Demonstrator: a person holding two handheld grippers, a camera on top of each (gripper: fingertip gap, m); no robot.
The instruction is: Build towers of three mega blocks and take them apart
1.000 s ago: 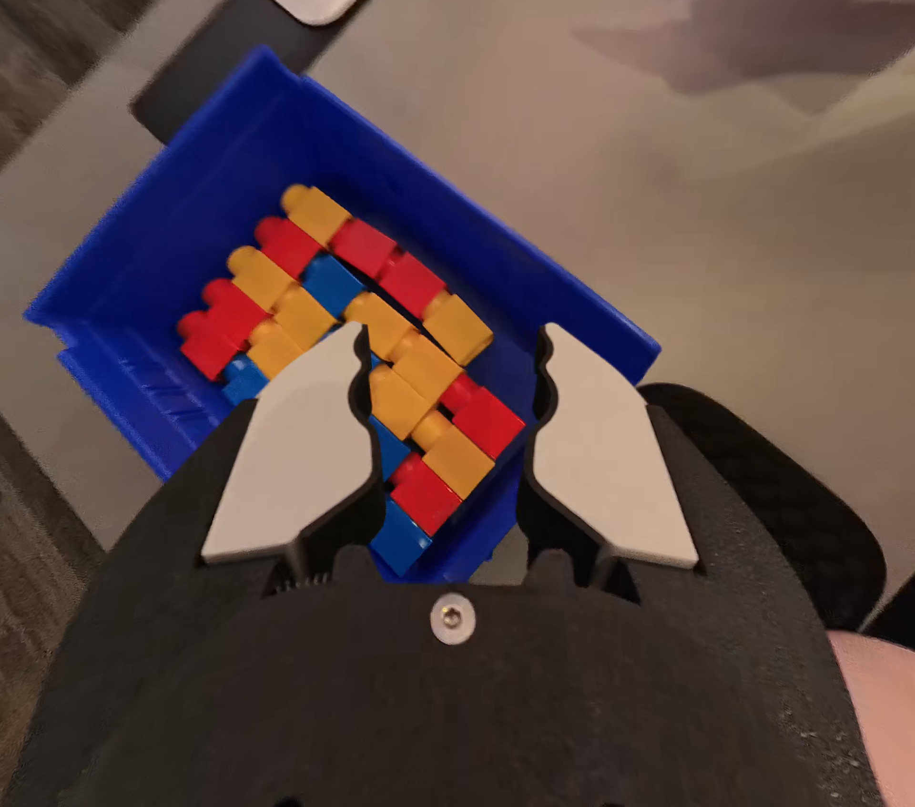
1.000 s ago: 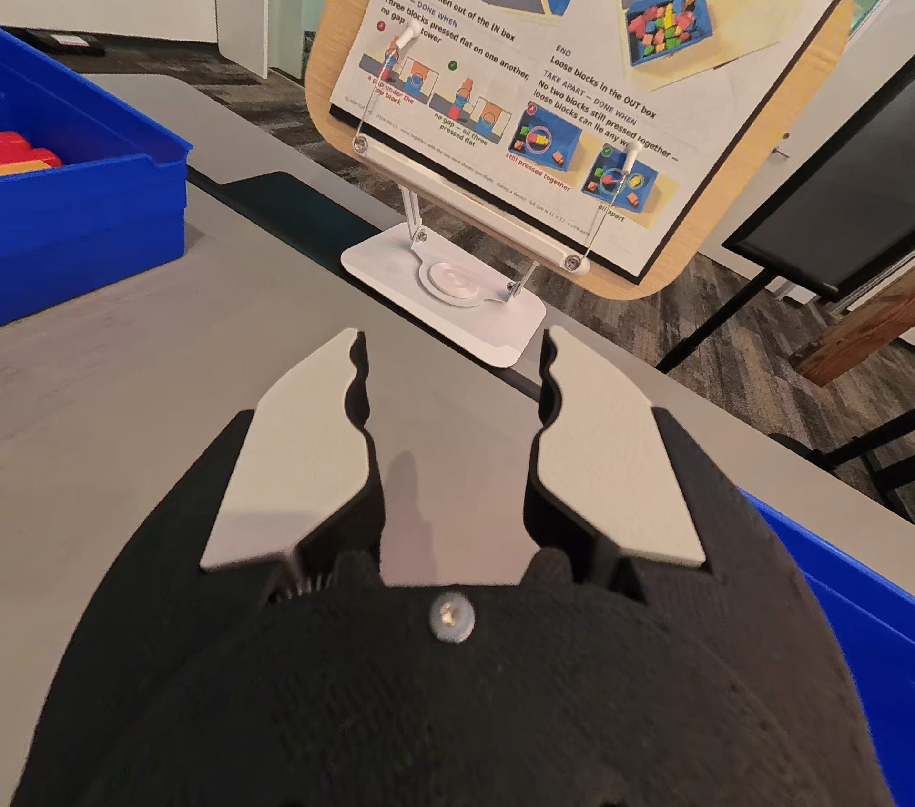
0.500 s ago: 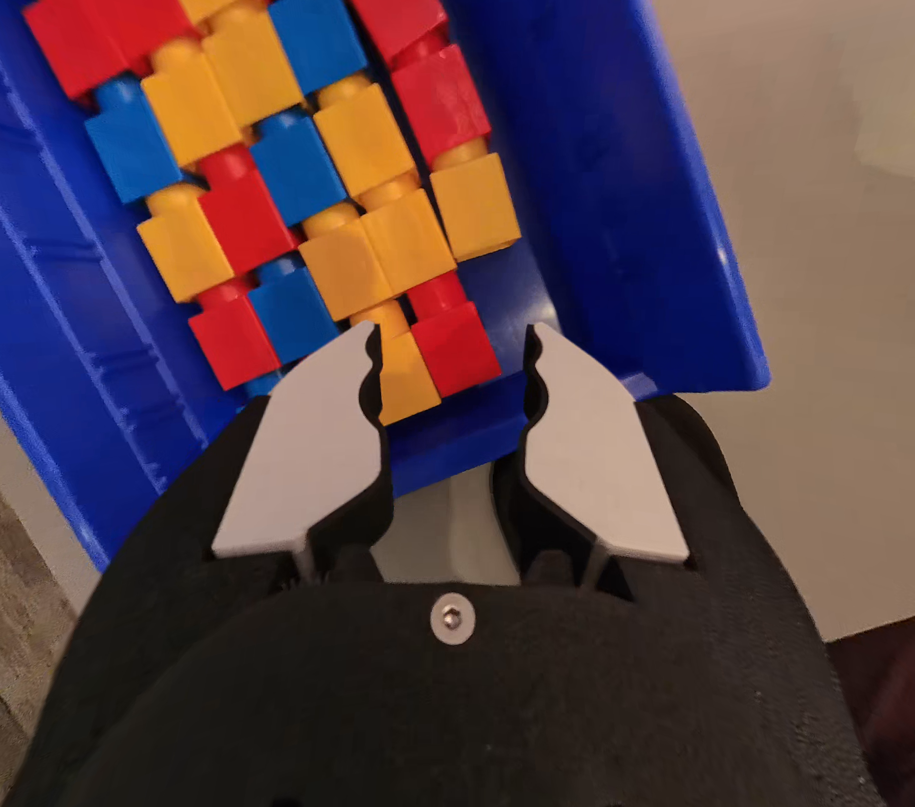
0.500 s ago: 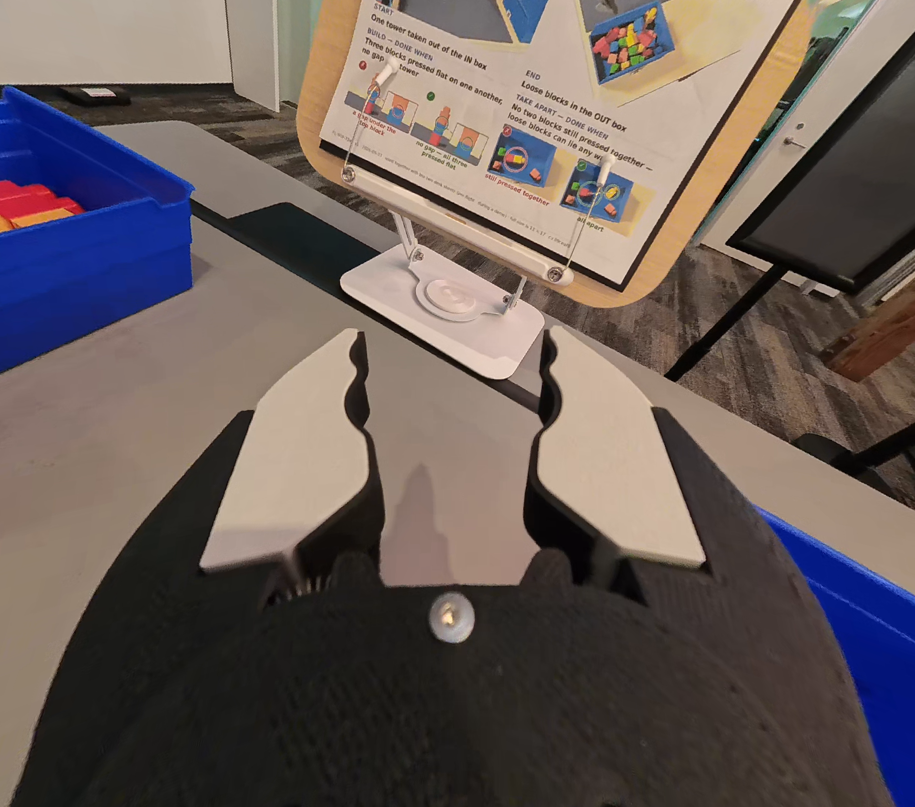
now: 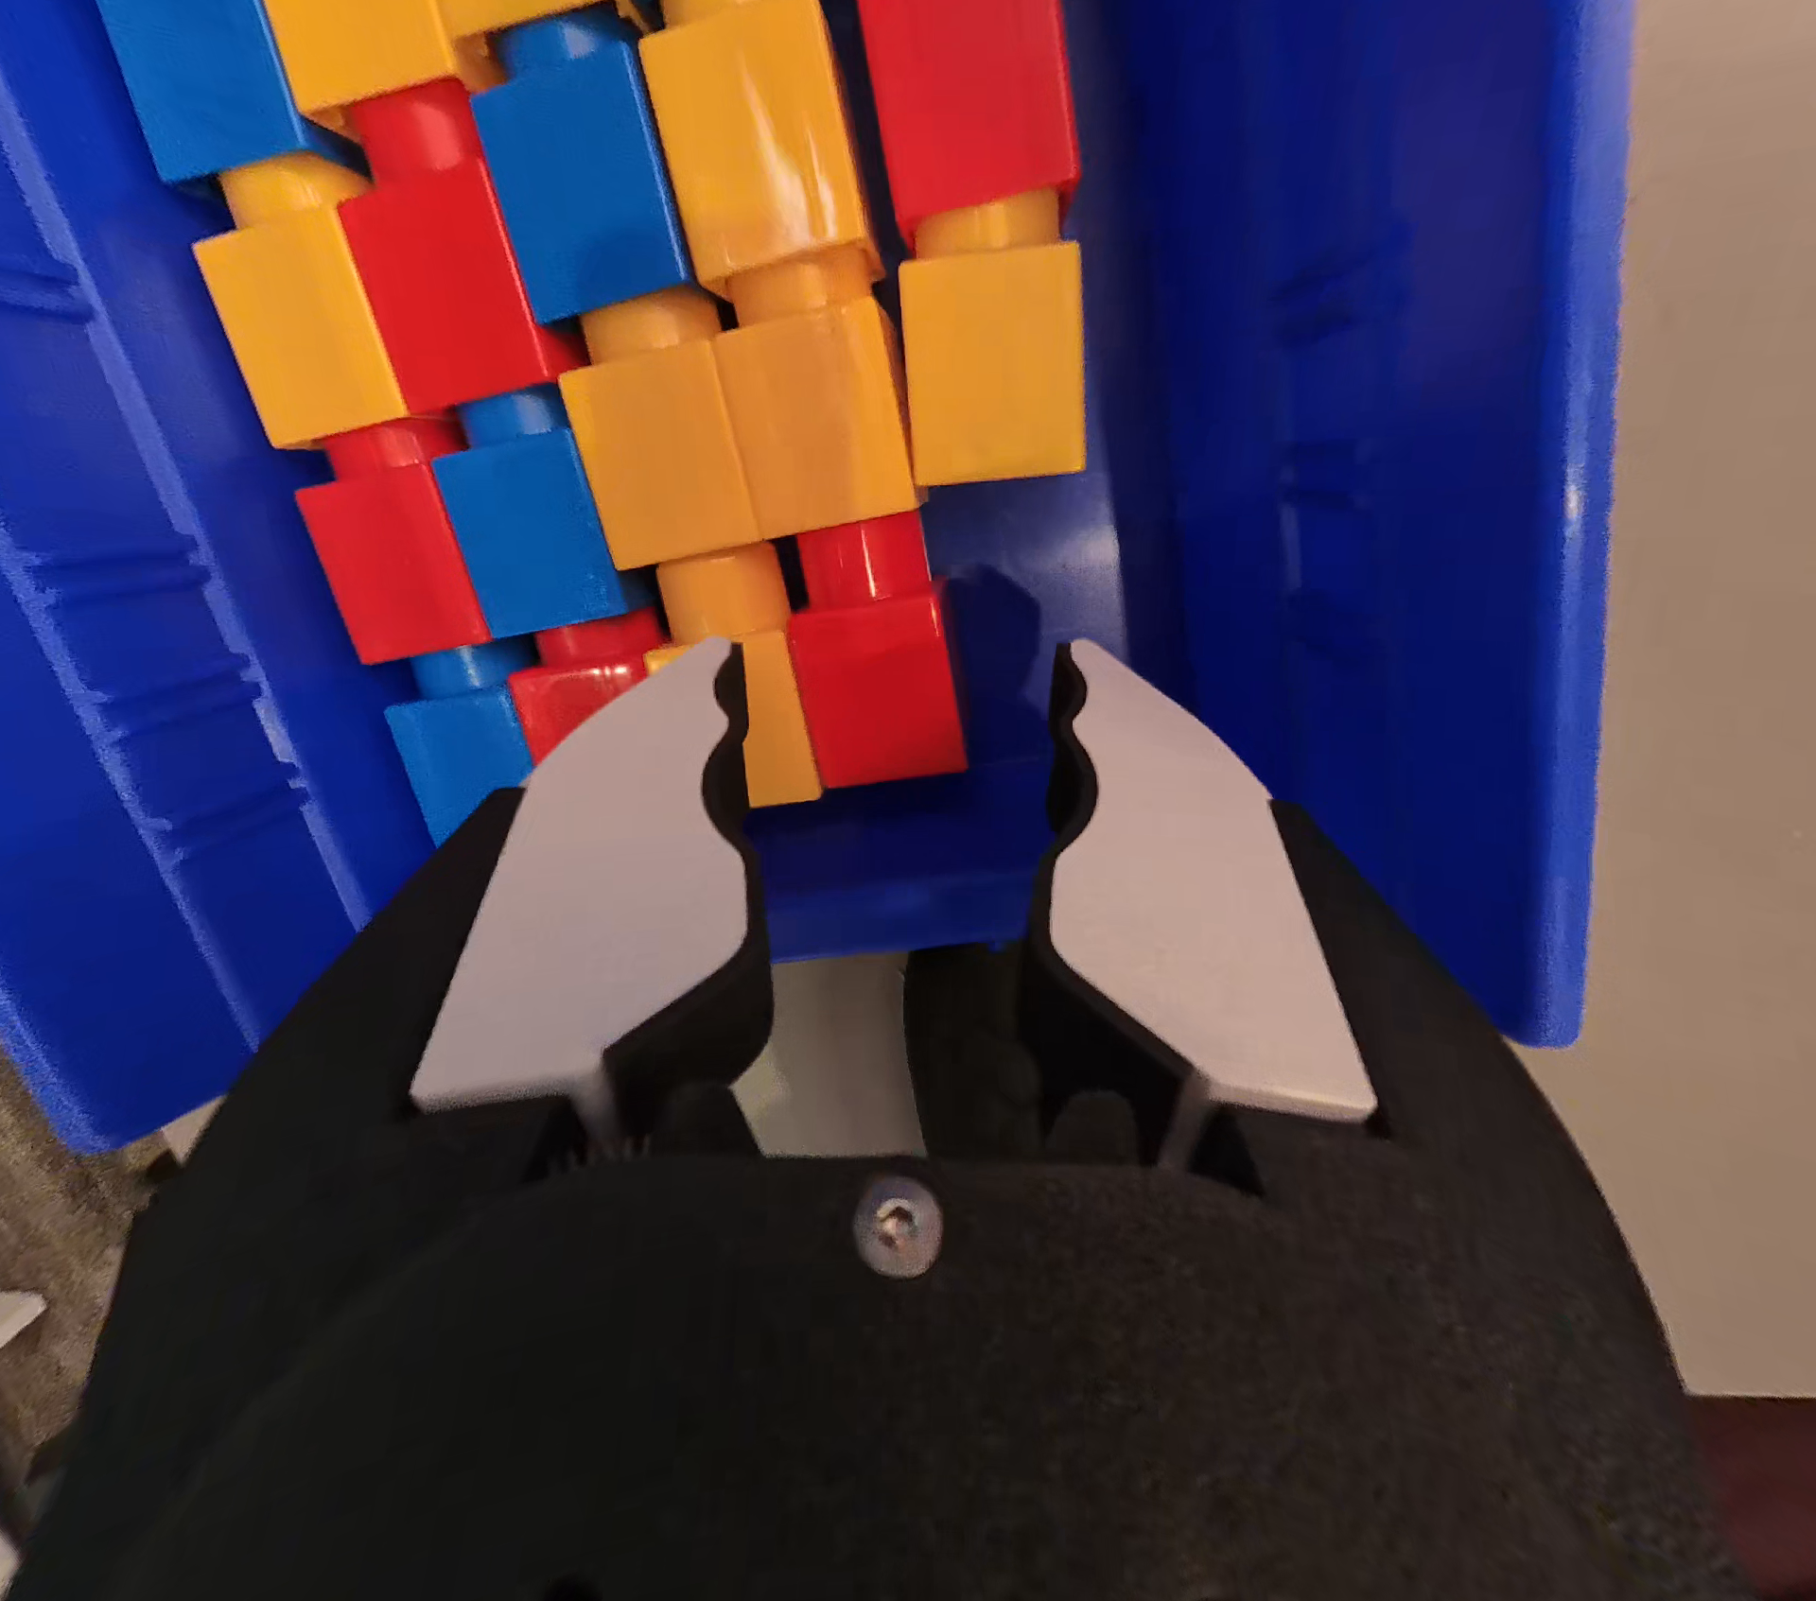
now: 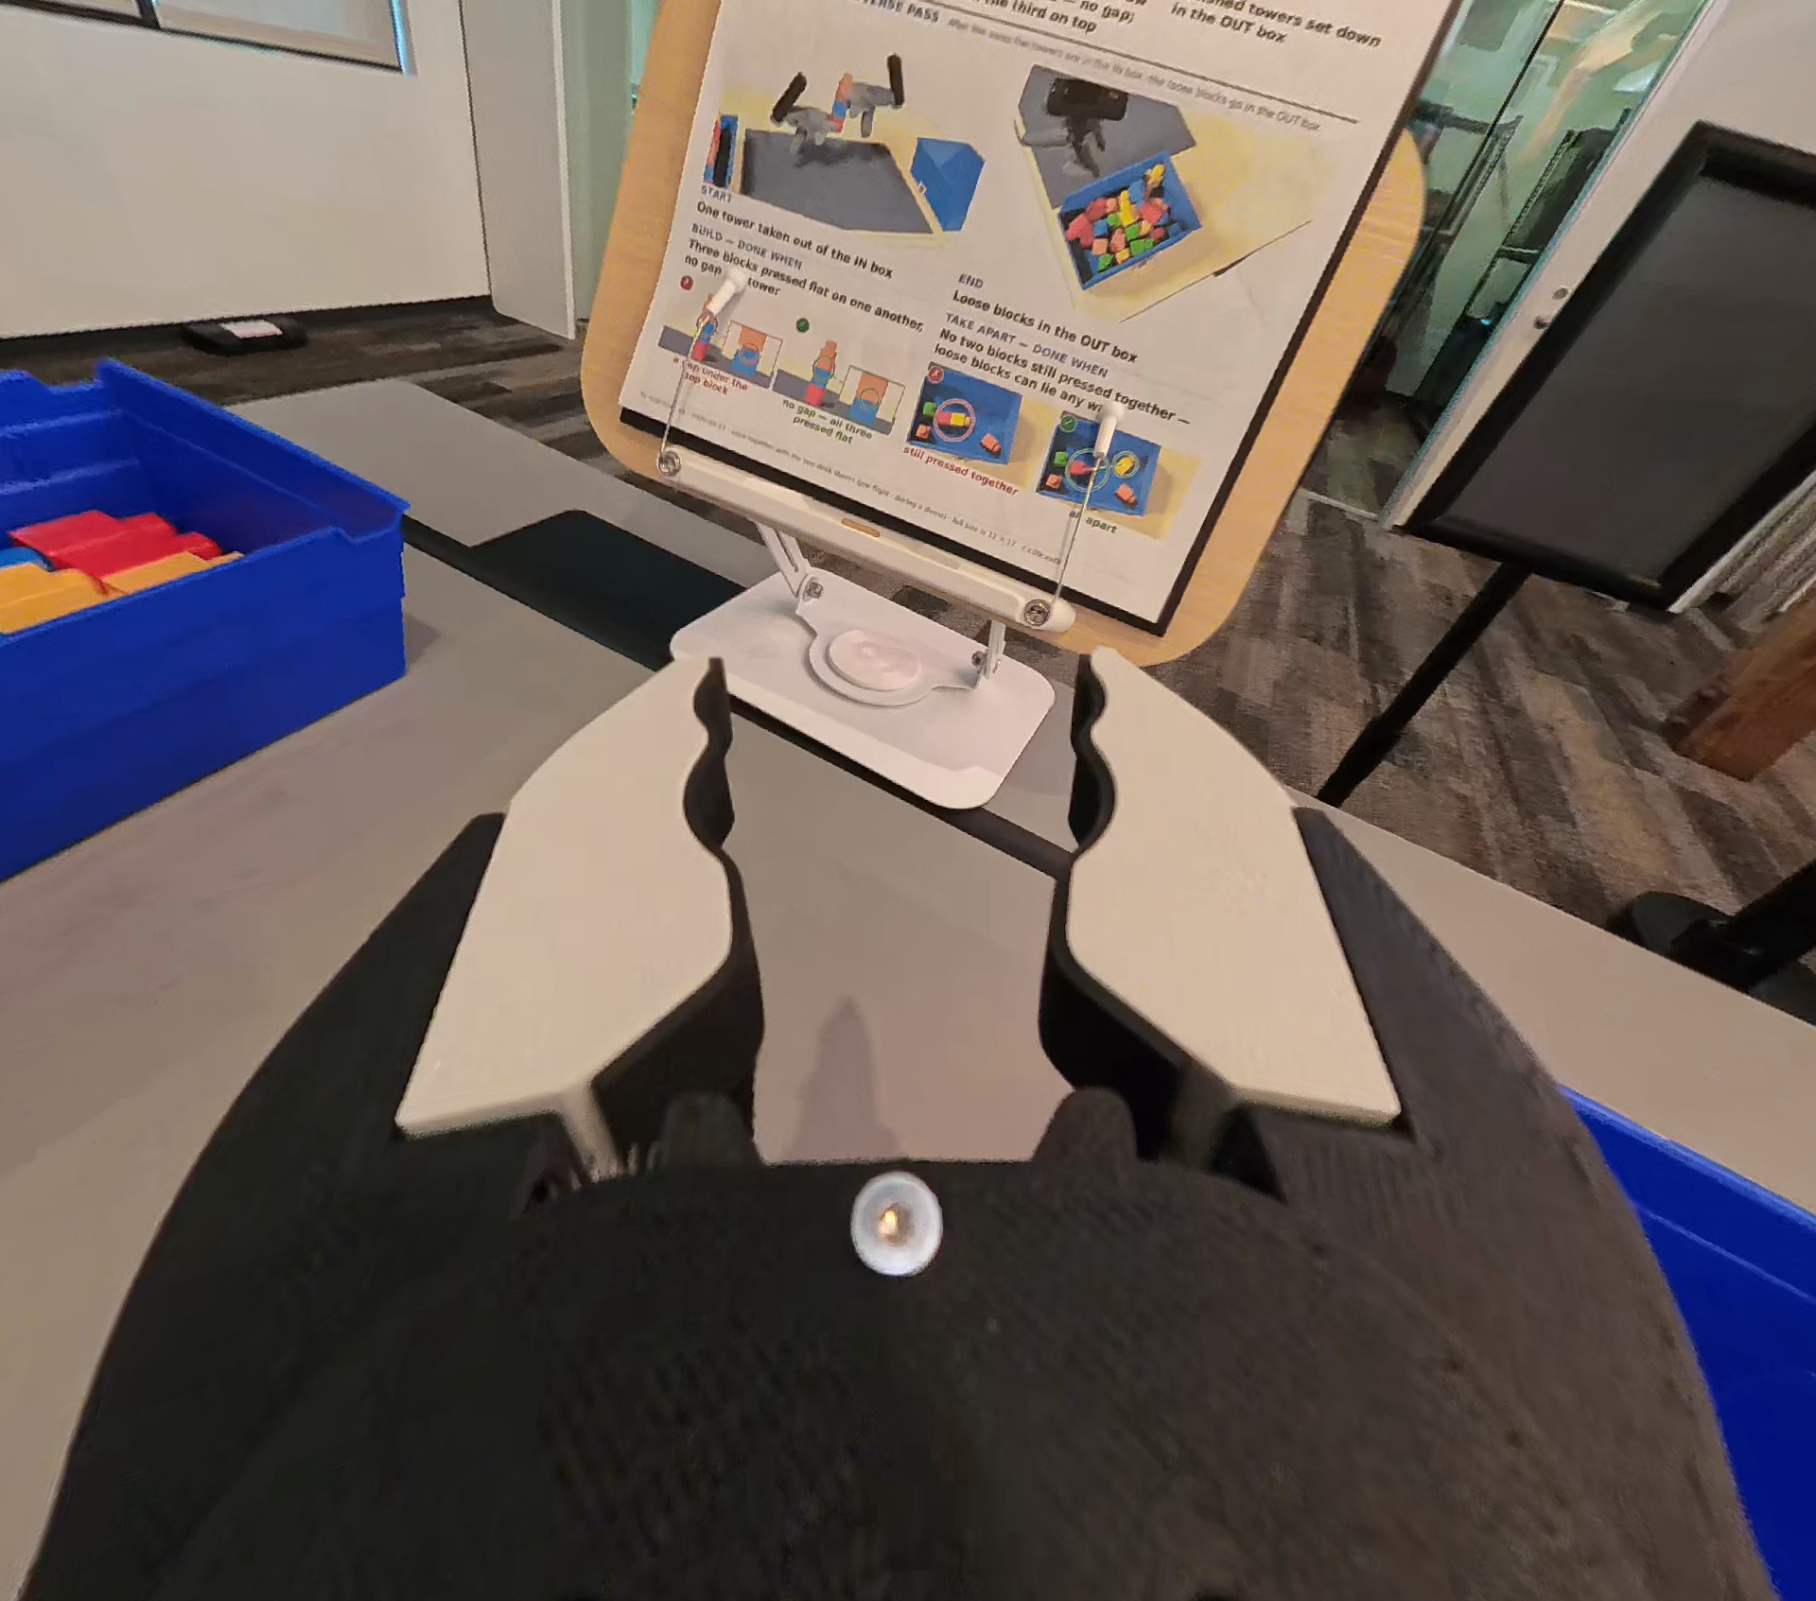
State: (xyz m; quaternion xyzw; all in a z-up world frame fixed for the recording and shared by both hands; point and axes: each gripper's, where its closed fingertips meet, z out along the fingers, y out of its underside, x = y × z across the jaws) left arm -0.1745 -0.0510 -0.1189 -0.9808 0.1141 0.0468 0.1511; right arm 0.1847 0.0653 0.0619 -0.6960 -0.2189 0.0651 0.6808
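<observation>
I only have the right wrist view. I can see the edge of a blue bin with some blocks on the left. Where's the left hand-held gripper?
Observer: The left hand-held gripper is over that blue bin, at its near end, jaws open.
Operator: Holding anything?
Observer: No. A red block and a yellow block lie between its fingertips, with a clear gap on the right side of the red one.
Operator: Blocks loose or stacked?
Observer: Stacked. They lie on their sides as joined towers, side by side in the bin.
</observation>
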